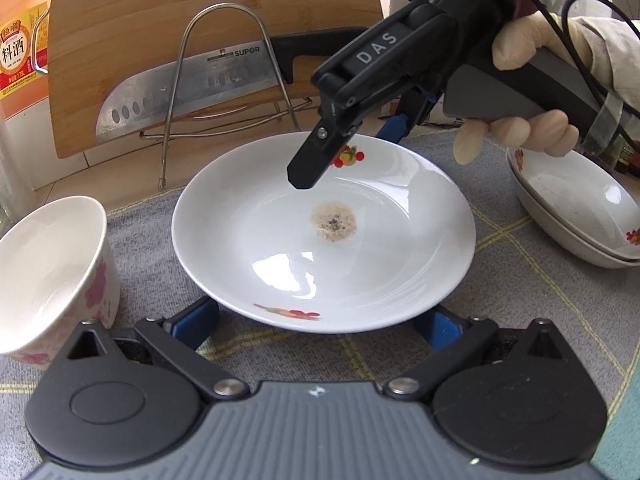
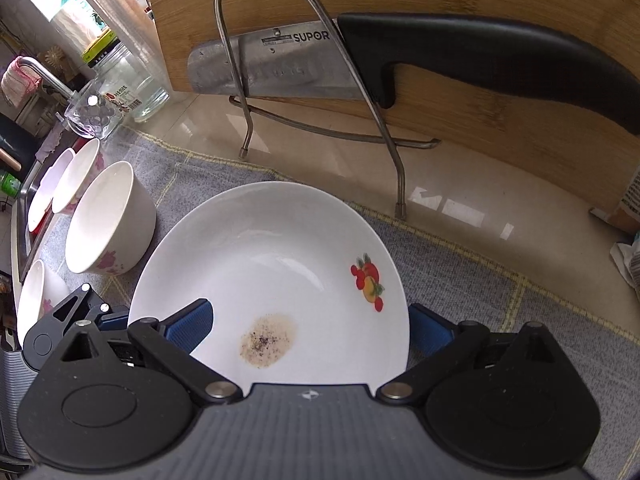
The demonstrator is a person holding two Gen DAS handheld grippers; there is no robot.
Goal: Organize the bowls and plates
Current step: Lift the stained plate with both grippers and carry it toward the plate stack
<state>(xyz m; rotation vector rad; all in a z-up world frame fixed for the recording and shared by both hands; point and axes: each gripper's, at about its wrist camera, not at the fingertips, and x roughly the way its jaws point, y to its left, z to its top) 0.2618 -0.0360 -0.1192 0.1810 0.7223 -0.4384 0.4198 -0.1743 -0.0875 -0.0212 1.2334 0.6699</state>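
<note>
A white plate (image 1: pixel 280 240) (image 2: pixel 280 240) with fruit prints and a brown stain in its middle lies on the grey cloth. My left gripper (image 1: pixel 318 324) (image 2: pixel 108 320) is open wide at the plate's near rim, which hides its blue fingertips (image 1: pixel 196 320). A gloved hand holds my right gripper (image 1: pixel 344 152) (image 2: pixel 310 328) at the far rim. It is open too. One of its fingers (image 1: pixel 304 172) hangs over the plate's inside and the other sits outside the rim. Neither gripper clamps the plate.
A flowered white bowl (image 1: pixel 52 272) (image 2: pixel 108 220) stands left of the plate, with more bowls (image 2: pixel 60 184) beyond it by the sink. Two stacked dishes (image 1: pixel 572 208) sit on the right. Behind are a wire rack (image 2: pixel 312 80) holding a knife (image 2: pixel 480 52), a bamboo board (image 1: pixel 160 8) and bottles (image 1: pixel 20 60).
</note>
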